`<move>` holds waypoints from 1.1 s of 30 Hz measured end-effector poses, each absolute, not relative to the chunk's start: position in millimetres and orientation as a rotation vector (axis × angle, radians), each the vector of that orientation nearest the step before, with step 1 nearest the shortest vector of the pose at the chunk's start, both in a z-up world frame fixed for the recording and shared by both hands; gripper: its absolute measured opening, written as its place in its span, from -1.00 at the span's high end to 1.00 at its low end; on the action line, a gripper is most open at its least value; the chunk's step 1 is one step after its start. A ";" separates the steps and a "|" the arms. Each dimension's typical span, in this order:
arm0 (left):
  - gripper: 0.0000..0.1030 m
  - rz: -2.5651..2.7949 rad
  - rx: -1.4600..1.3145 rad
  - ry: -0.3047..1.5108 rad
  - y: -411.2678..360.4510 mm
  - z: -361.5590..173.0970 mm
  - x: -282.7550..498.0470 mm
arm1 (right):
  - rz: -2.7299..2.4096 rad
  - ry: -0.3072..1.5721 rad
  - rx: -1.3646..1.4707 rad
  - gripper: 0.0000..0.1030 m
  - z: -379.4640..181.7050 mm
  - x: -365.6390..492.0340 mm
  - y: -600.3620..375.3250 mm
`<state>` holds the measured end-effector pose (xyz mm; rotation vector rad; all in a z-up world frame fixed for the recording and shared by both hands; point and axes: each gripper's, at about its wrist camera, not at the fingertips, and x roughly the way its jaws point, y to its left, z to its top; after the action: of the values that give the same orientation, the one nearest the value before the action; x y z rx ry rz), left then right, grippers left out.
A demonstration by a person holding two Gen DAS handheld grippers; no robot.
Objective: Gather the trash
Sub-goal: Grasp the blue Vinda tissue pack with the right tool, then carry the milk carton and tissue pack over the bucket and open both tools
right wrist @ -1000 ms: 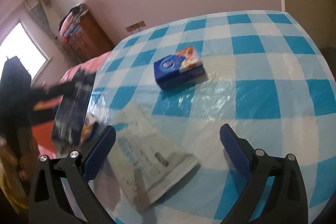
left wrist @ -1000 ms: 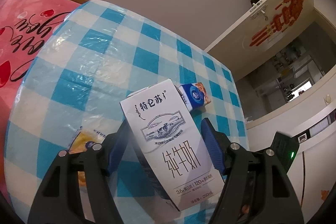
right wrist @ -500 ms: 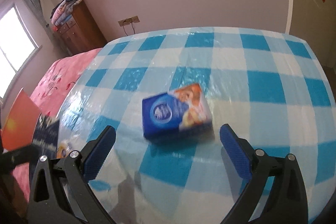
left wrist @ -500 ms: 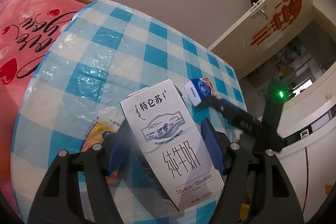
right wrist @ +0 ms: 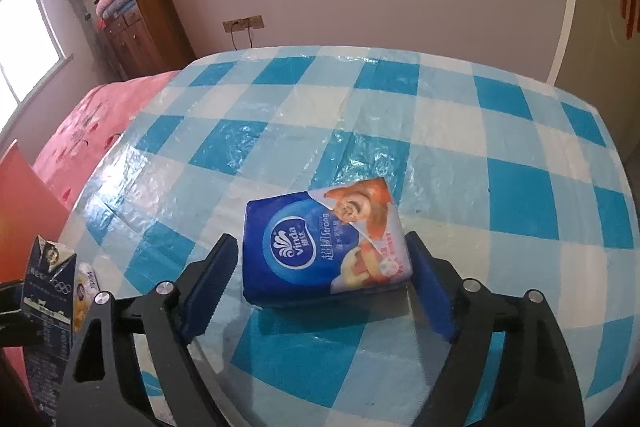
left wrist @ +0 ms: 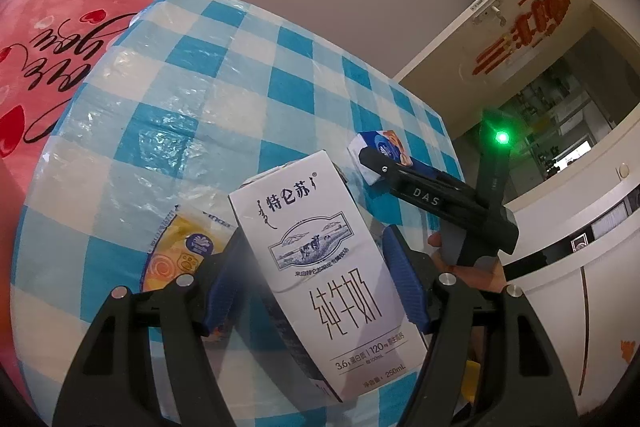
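Observation:
My left gripper (left wrist: 316, 283) is shut on a white milk carton (left wrist: 320, 251) and holds it above the blue checked table (left wrist: 208, 99). The carton also shows at the far left of the right wrist view (right wrist: 48, 279). My right gripper (right wrist: 320, 287) is open, with its fingers on either side of a blue Vinda tissue pack (right wrist: 324, 247) that lies on the table. The left wrist view shows the same pack (left wrist: 380, 153) at the right gripper's tip. A flat yellow and white wrapper (left wrist: 180, 247) lies on the table under the left gripper.
A pink bed (left wrist: 44, 67) lies beside the table. A wooden dresser (right wrist: 144, 27) stands by the far wall. A white door (left wrist: 500, 15) with red decoration stands open behind the table.
My right gripper has moved forward to the tissue pack, which now sits between its open fingers. The left gripper still holds the carton and has shifted a little.

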<state>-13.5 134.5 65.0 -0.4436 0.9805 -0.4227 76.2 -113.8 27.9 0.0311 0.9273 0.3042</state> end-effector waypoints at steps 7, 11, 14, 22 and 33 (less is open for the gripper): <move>-0.34 -0.429 -0.442 0.984 133.2 63.4 -15.6 | 0.280 0.917 0.009 -0.46 27.6 71.9 -113.6; -0.34 -0.431 -0.438 0.982 133.3 64.6 -18.6 | 0.255 0.904 0.010 -0.45 29.4 65.2 -115.7; -0.34 -0.431 -0.435 0.978 134.1 66.1 -21.6 | 0.244 0.888 0.036 -0.45 32.3 58.5 -121.3; -0.34 -0.435 -0.423 0.959 135.9 74.0 -32.5 | 0.224 0.852 0.133 -0.45 44.1 28.1 -141.5; -0.34 -0.463 -0.415 0.925 137.2 89.1 -55.4 | 0.242 0.866 0.234 -0.45 53.0 -20.3 -147.1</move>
<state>-55.4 137.2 89.1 -0.4149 0.9251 -0.4631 -20.3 -147.1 53.0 0.2340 0.8657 0.2420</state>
